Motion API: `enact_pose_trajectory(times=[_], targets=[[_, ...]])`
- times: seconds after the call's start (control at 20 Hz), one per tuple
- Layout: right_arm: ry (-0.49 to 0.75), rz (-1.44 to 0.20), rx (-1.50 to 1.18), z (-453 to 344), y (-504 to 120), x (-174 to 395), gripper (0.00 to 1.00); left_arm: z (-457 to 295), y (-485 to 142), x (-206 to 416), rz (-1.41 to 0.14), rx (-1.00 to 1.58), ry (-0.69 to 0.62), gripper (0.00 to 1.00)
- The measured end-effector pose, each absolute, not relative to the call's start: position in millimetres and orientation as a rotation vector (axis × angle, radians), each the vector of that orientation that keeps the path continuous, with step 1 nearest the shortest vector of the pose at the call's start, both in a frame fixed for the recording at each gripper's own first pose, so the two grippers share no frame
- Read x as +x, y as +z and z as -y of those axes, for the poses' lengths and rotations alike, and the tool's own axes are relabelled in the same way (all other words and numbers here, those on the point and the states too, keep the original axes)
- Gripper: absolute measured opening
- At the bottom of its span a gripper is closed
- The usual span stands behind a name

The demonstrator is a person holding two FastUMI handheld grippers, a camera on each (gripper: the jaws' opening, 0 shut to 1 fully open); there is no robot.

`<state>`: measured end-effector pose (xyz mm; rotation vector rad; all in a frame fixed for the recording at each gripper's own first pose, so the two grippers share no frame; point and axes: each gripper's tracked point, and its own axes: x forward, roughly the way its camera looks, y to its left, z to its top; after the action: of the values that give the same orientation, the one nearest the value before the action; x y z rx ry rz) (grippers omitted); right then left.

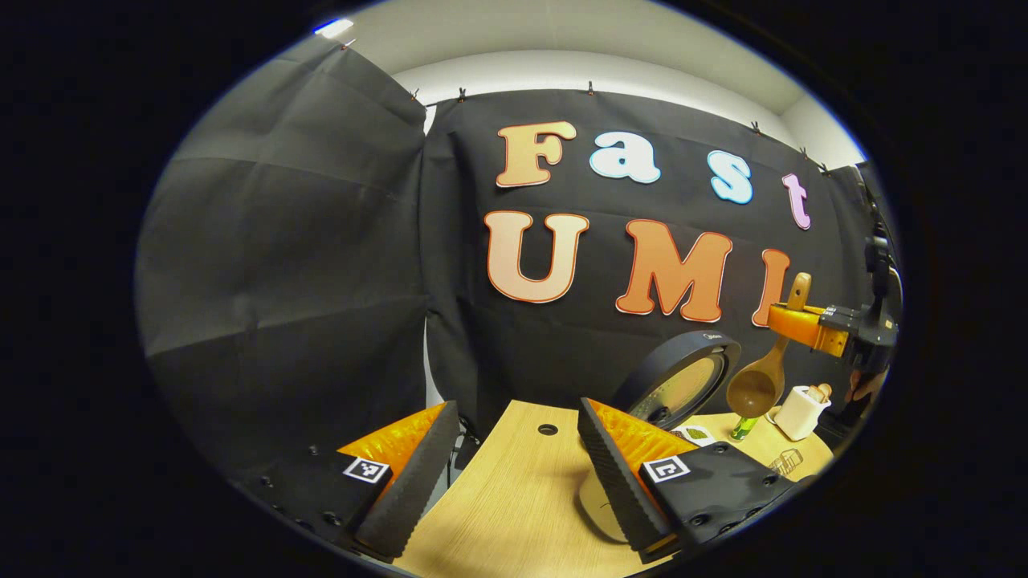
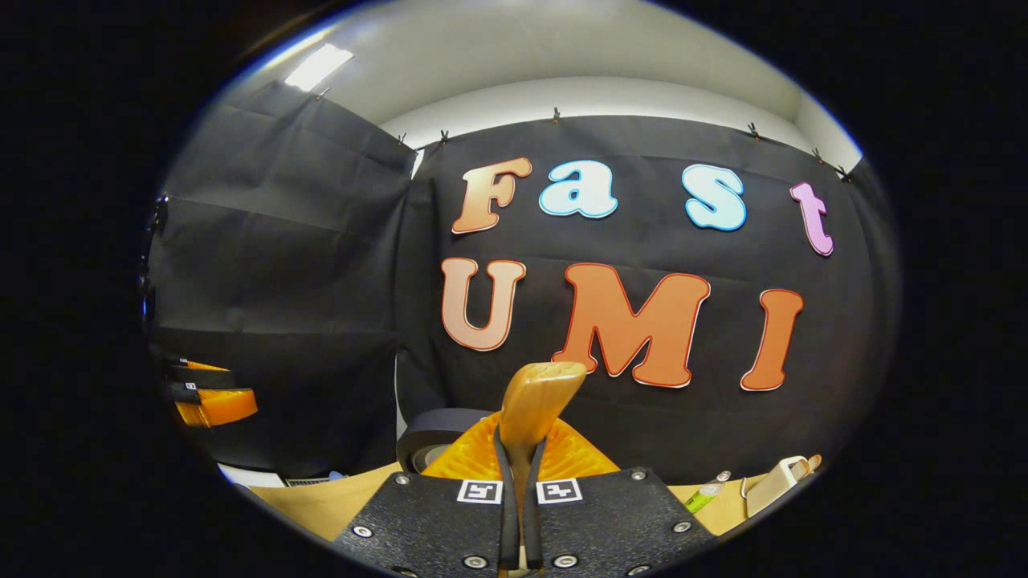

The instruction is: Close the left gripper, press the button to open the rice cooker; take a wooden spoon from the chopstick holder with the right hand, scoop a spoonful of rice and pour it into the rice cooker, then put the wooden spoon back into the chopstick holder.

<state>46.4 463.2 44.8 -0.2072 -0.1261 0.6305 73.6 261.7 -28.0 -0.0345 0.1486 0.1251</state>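
Note:
My left gripper (image 1: 514,474) stands open low over the wooden table (image 1: 514,514), nothing between its fingers. Right of it, the rice cooker's round dark lid (image 1: 679,377) stands raised. My right gripper (image 1: 791,321) hangs in the air at the far right, shut on the handle of a wooden spoon (image 1: 759,385) whose brown bowl dangles downward beside the lid. In the right gripper view the spoon handle (image 2: 534,401) rises from between the shut fingers of the right gripper (image 2: 520,482). The white chopstick holder (image 1: 801,411) stands below the spoon.
A small green object (image 1: 743,428) lies on the table near the holder. A cream curved shape (image 1: 598,510) sits under my left gripper's right finger. The left gripper (image 2: 205,389) shows at the far left in the right gripper view, the lid (image 2: 430,441) and holder (image 2: 775,482) low down.

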Motion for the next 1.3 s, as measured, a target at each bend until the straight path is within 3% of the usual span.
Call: enact_pose_trajectory(times=[0.1, 0.15, 0.2, 0.45, 0.95, 1.3], targets=[[0.638, 0.113, -0.182, -462, 42, 47, 0.01, -261, -27, 73, -0.143, -0.032, 0.13, 0.98], [0.633, 0.105, -0.159, -458, 42, 49, 0.06, -261, -26, 73, -0.143, -0.034, 0.13, 0.97], [0.626, 0.096, -0.131, -453, 43, 53, 0.01, -259, -26, 72, -0.141, -0.035, 0.13, 0.97], [0.559, 0.071, 0.014, -397, 56, 71, 0.01, -242, -19, 66, -0.131, -0.029, 0.119, 0.98], [0.246, 0.01, 0.176, -204, 37, 115, 0.01, -186, -11, 72, -0.125, -0.026, 0.09, 0.97], [0.046, -0.075, 0.249, -88, -35, 138, 0.02, -153, -5, 70, -0.118, -0.027, 0.099, 0.97]])
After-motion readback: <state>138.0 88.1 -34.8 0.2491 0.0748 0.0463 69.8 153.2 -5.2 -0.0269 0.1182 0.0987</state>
